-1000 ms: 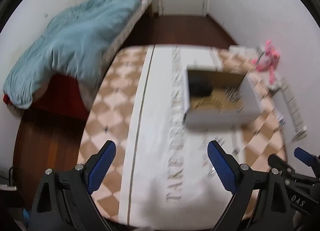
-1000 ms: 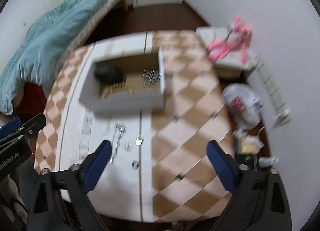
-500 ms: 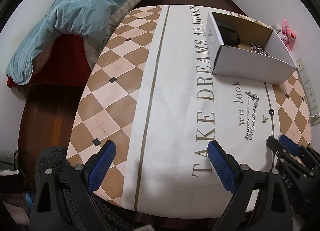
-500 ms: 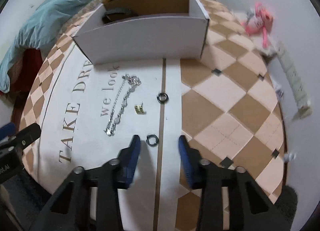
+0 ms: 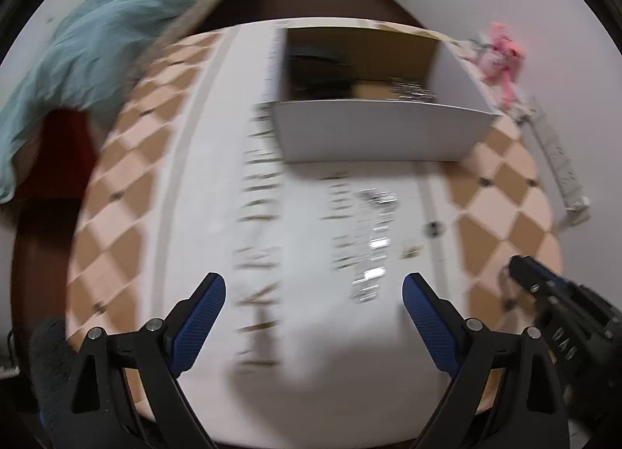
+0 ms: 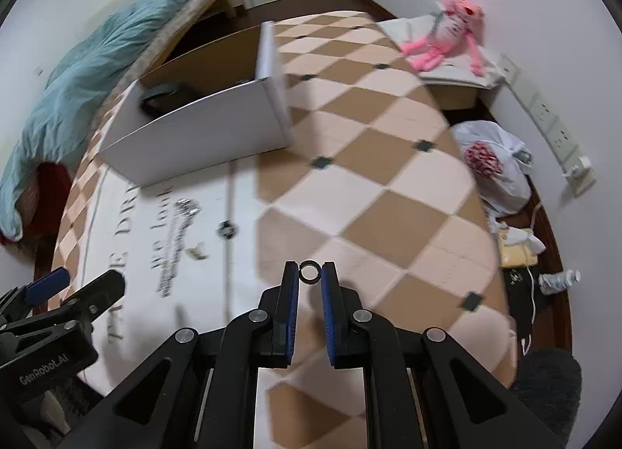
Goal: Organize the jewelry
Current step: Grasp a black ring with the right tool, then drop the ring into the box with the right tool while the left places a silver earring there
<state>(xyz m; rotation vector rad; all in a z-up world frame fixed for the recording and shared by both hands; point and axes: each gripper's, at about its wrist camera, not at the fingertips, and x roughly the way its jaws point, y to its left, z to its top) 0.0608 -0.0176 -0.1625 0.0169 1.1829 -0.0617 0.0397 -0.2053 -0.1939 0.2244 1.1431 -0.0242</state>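
My right gripper [image 6: 310,274] is shut on a small dark ring [image 6: 310,271], held at its fingertips above the table. On the cloth lie a silver chain [image 6: 177,239], a small gold earring [image 6: 198,251] and another dark ring [image 6: 226,229]. An open white cardboard box [image 6: 202,130] stands behind them with a black item and more jewelry inside. My left gripper [image 5: 314,297] is open and empty above the cloth, with the chain [image 5: 369,247] just ahead of it. The box [image 5: 377,134] stands further back.
The table wears a checkered brown and cream cloth [image 6: 369,192] with a white lettered runner. A bed with a teal blanket [image 6: 89,75] is at the left. A pink plush toy [image 6: 451,37], a plastic bag [image 6: 493,165] and floor clutter lie to the right.
My right gripper has closed on the dark ring nearest the table's front edge and lifted it off the cloth, swinging right. My left gripper has moved nearer the chain and stays open.
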